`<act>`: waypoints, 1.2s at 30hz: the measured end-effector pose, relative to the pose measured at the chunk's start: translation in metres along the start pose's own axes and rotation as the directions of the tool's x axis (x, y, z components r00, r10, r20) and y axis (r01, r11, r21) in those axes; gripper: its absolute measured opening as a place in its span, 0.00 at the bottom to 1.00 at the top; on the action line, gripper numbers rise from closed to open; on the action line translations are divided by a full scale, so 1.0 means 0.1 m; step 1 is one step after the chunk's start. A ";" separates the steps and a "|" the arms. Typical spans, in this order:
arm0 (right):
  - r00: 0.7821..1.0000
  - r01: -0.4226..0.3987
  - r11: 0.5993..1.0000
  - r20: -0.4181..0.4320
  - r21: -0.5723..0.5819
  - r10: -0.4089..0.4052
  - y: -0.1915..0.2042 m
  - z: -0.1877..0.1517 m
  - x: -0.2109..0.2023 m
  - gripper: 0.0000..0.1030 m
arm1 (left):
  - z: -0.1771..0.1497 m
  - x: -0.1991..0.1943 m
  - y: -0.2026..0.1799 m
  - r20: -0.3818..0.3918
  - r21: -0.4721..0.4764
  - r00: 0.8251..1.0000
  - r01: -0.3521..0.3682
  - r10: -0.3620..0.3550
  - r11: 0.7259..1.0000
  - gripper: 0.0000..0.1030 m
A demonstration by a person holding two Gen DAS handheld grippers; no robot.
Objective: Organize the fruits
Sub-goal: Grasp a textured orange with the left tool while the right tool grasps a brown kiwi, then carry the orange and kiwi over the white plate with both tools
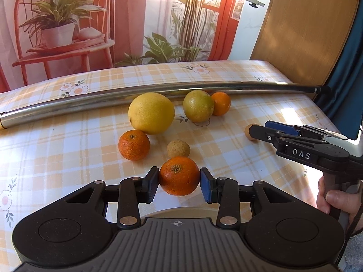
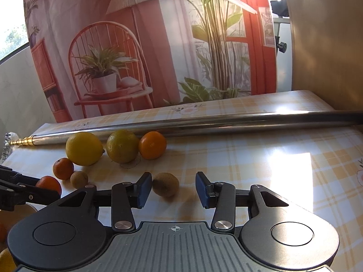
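Checked yellow cloth covers the table (image 1: pixel 68 140). Nearest, the left gripper (image 1: pixel 179 179) squeezes one orange (image 1: pixel 179 175). The right gripper (image 2: pixel 173 189) is spread wide around one brown kiwi (image 2: pixel 165 184), not touching it. Farther off sit one small brown fruit (image 1: pixel 178 149), two more oranges, one big lemon (image 1: pixel 151 112), one green-yellow fruit (image 1: pixel 198 105), then one long metal pole (image 1: pixel 158 90).

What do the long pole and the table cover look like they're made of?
The pole looks like polished metal: silvery, mirror-like, reflecting the fruit, with brass-coloured telescoping sections at one end in the right wrist view. The table cover seems to be wipeable vinyl or oilcloth: printed checks and flowers, smooth with glare patches.
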State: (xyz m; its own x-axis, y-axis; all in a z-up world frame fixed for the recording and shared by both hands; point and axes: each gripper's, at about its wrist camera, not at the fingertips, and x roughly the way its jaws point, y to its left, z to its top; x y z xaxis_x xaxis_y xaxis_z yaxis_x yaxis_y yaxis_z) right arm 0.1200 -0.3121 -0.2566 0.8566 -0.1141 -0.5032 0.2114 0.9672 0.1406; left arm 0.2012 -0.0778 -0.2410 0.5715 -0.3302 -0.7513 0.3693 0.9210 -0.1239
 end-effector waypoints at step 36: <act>1.000 -0.020 0.998 0.012 -0.063 0.021 0.13 -0.05 -0.03 0.25 | -0.41 -0.66 0.02 0.087 -0.078 0.995 -0.050 0.056 0.996 0.40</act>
State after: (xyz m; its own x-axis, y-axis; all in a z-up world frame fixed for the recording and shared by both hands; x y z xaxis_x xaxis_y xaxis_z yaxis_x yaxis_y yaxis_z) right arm 0.1179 -0.2980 -0.2570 0.8664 -0.0966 -0.4900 0.1639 0.9818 0.0963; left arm 0.1348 -0.0460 -0.2183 0.6528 -0.2944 -0.6980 0.2821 0.9496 -0.1367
